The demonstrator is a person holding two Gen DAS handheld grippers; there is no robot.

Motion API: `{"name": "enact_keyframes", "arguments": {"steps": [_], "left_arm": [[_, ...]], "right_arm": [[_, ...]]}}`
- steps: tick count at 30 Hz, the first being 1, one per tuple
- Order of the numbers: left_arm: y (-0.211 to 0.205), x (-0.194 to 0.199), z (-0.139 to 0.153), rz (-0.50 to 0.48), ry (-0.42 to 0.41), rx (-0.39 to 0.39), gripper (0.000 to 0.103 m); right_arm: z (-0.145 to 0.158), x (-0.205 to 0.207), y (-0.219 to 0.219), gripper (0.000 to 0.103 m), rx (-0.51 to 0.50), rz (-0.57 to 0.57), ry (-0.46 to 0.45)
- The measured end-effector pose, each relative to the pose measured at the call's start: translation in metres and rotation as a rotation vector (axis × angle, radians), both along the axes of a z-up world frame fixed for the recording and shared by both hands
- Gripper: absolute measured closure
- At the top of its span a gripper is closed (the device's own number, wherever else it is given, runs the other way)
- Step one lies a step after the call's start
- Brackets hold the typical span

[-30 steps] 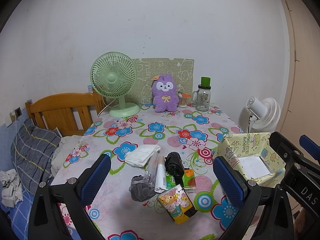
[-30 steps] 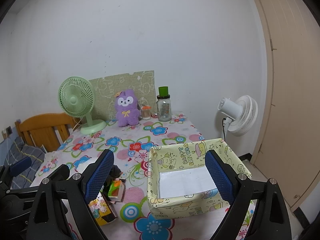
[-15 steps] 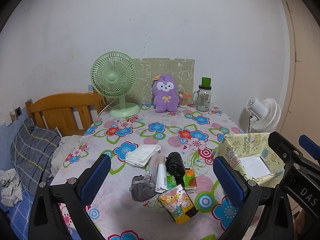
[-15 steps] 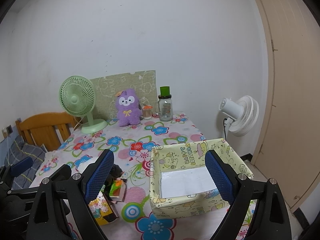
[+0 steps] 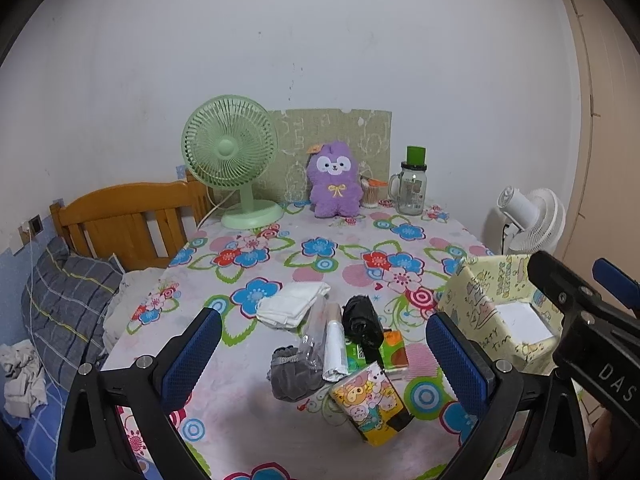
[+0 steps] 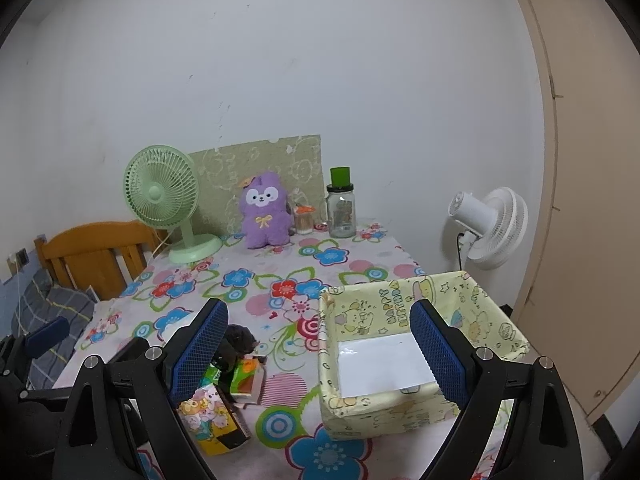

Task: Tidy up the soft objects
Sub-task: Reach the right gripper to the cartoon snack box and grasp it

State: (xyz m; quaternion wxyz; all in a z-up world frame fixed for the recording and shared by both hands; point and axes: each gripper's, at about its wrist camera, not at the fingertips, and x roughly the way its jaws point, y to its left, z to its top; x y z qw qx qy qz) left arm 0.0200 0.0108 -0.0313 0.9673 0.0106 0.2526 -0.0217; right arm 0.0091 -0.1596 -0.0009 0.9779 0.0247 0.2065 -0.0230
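Left tool (image 5: 322,354) jaws spread wide, nothing held; right tool (image 6: 318,350) likewise, both level, side by side.

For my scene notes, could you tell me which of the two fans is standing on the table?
The green fan; its base rests on the floral tablecloth beside the purple plush. The white fan stands off the table's right edge.

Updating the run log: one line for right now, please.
phase: pre-grasp | left gripper: open, empty, above soft pile | right gripper: open, empty, over box | box: nothing placed | white cloth: on table
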Motion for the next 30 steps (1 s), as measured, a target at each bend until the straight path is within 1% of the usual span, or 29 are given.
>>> {"name": "enact_keyframes", "arguments": {"steps": [4,11,15,18,20,25,30], "left_arm": [[0.004,0.003,-0.009,0.002,0.022,-0.001,0.000],[0.015,0.006,-0.019,0.013,0.031,-0.013,0.000],[0.021,0.009,-0.023,0.015,0.050,-0.001,0.000],[0.026,0.008,-0.022,0.015,0.044,-0.004,0.001],[0.028,0.008,-0.023,0.017,0.040,0.008,0.001],[0.035,0.015,-0.038,0.020,0.089,0.021,0.002],[0.041,0.022,-0.054,0.018,0.136,0.007,0.003]], "right_arm": [[-0.006,0.002,0.010,0.009,-0.008,0.019,-0.002],[-0.018,0.008,0.025,0.009,-0.003,0.055,0.011],[-0.024,0.012,0.031,0.009,0.003,0.073,0.021],[-0.027,0.013,0.036,0.009,-0.011,0.073,0.018],[-0.028,0.013,0.039,0.009,-0.011,0.081,0.014],[-0.037,0.018,0.048,0.009,-0.004,0.112,0.040],[-0.049,0.023,0.056,0.009,0.013,0.127,0.064]]}}
